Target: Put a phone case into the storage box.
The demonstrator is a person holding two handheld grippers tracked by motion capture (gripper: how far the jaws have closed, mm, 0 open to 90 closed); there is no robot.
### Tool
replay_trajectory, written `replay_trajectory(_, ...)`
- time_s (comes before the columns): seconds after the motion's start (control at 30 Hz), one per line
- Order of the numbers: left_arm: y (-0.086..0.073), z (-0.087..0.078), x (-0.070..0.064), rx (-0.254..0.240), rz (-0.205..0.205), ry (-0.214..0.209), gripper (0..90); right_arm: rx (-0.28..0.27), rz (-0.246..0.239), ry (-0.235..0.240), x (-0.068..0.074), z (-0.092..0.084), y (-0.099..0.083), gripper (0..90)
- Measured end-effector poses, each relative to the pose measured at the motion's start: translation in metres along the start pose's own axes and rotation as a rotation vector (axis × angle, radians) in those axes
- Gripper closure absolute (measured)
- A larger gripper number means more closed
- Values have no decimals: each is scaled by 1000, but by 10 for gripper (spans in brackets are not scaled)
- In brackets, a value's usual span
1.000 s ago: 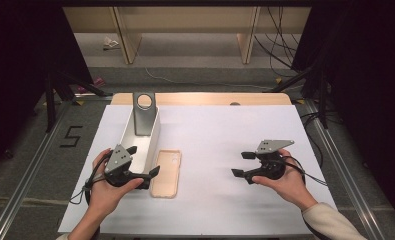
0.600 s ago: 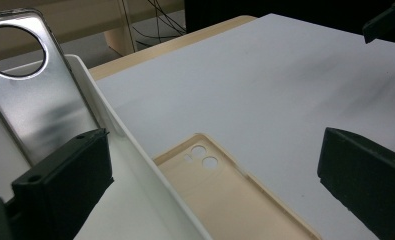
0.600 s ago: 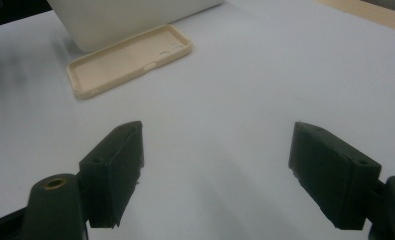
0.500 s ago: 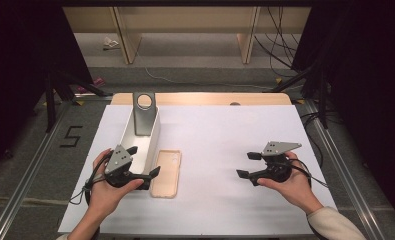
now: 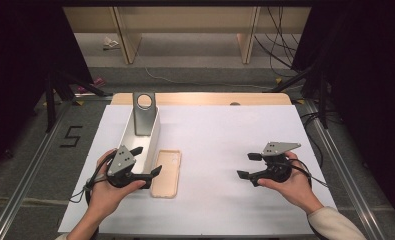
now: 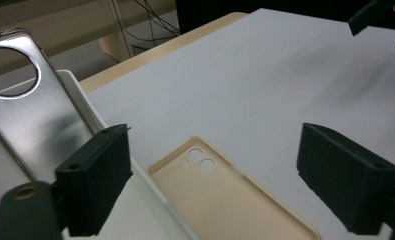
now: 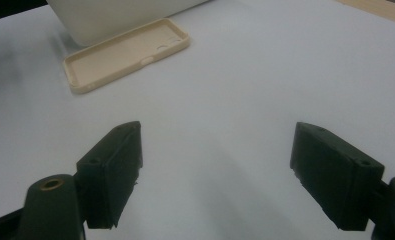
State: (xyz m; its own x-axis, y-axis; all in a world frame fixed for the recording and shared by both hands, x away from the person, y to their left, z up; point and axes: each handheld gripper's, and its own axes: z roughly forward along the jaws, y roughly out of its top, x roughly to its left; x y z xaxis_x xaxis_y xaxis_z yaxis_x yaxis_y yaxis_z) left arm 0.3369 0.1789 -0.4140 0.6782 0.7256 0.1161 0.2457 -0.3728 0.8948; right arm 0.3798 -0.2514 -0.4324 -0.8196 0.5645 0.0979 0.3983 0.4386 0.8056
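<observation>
I am looking at the beige phone case (image 5: 166, 173) lying flat, open side up, on the white sheet (image 5: 225, 140) that covers the table, its camera cutouts at the far end. It is lying just beside the near end of the white bin (image 5: 152, 135), and I cannot tell whether the two are touching. A silver phone back (image 5: 144, 112) with a round hole near its top is leaning tilted inside that bin, its top rising above the far wall.

My left gripper (image 5: 148, 160) is hovering over the near end of the bin and the case's left edge. In the left gripper view its jaws are standing wide, one over the bin's rim and the other out over the bare sheet, with the case (image 6: 225, 195) lying between and beyond them; the pads are pressing on nothing. Those jaws have just been closing a little, yet they are gripping nothing.

My right gripper (image 5: 249, 166) is sitting well apart from the case, out over the right half of the sheet, pointing left towards it. In the right gripper view its jaws are spread wide over bare white sheet, holding nothing, with the case (image 7: 127, 52) and the bin's wall (image 7: 115, 17) far ahead of them.
</observation>
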Motion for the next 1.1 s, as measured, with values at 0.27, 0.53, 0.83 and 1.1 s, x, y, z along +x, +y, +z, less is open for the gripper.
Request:
replay_trajectory(0.27,16,9,-13,241,237,-113,284,-6,4,-5,-1,-1,0,218)
replay_trajectory(0.53,20,29,-30,447,401,-212,342,-7,13,-9,-2,-2,0,218)
replay_trajectory(0.83,15,42,-45,609,589,-228,393,-12,15,-9,-3,-3,0,218)
replay_trajectory(1.1,4,51,-53,680,678,-233,386,-11,15,-6,-3,-3,0,219)
